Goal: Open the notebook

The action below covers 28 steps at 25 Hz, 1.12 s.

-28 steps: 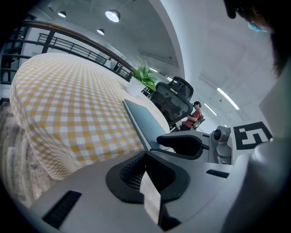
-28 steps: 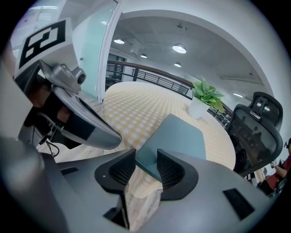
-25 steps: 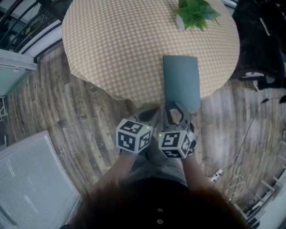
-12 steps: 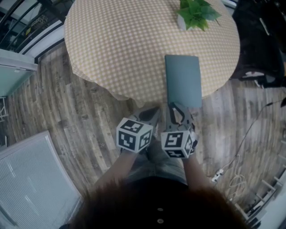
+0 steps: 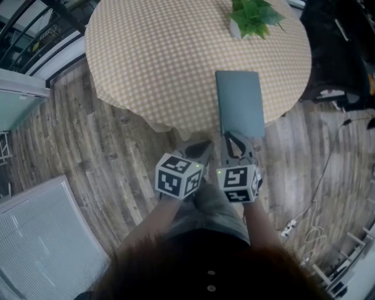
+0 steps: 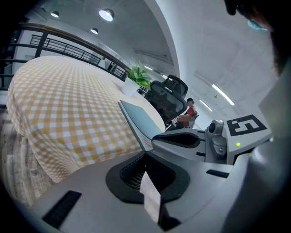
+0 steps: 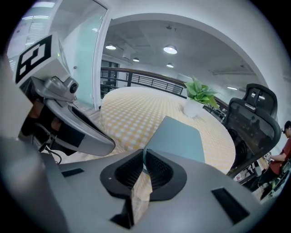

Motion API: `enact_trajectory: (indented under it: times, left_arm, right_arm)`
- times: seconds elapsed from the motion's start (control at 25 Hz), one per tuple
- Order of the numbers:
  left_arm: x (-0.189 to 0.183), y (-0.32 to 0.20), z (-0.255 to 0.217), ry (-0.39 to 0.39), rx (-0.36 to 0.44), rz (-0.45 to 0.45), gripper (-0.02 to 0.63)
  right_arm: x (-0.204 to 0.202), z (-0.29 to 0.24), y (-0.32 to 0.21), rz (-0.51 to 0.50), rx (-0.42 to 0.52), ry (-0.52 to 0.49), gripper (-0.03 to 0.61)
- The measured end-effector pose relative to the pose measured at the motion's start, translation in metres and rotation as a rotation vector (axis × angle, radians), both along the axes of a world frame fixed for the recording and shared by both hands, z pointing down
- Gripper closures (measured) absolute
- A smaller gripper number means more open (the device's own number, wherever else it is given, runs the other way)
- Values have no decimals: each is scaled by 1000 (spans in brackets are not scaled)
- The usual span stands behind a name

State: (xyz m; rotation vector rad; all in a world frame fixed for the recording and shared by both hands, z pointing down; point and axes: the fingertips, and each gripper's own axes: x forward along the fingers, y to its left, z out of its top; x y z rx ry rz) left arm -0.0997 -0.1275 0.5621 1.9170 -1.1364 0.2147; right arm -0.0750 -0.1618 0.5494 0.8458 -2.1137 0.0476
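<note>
A closed teal notebook lies on the round table's yellow checked cloth, its near end at the table's edge. My right gripper is at that near end. In the right gripper view its jaws are closing to a thin slit, with the notebook's near corner pinched between the tips. My left gripper hangs just left of it, off the table's edge, shut with nothing in it. The notebook's edge shows beyond it.
A potted green plant stands at the table's far side, beyond the notebook. A black office chair and dark items are to the right. Cables lie on the wooden floor. A white panel lies at the lower left.
The right gripper's jaws have drawn together at the notebook's near end. Both hands have stayed almost where they were, and the notebook has not moved.
</note>
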Motion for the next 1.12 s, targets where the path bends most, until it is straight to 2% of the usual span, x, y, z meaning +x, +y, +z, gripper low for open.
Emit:
enact_trajectory:
  times: [0.28,0.52,0.76,1.12]
  left_arm:
    - [6,-2,-10,-19,23,54,604]
    - [9,-2,-19,-34,45,101,604]
    - [13,-2,-25,-62,70,158,604]
    - [28,-1,-30,-65,84,188,604]
  right_arm:
    - [1,-7,-1,28,-20,-25,546]
    - [3,-11,-3,79,-75,-100,548]
    - [4,-16,-5,125,-74,-135,548]
    - [9,-25,-6,159,-122,-245,548]
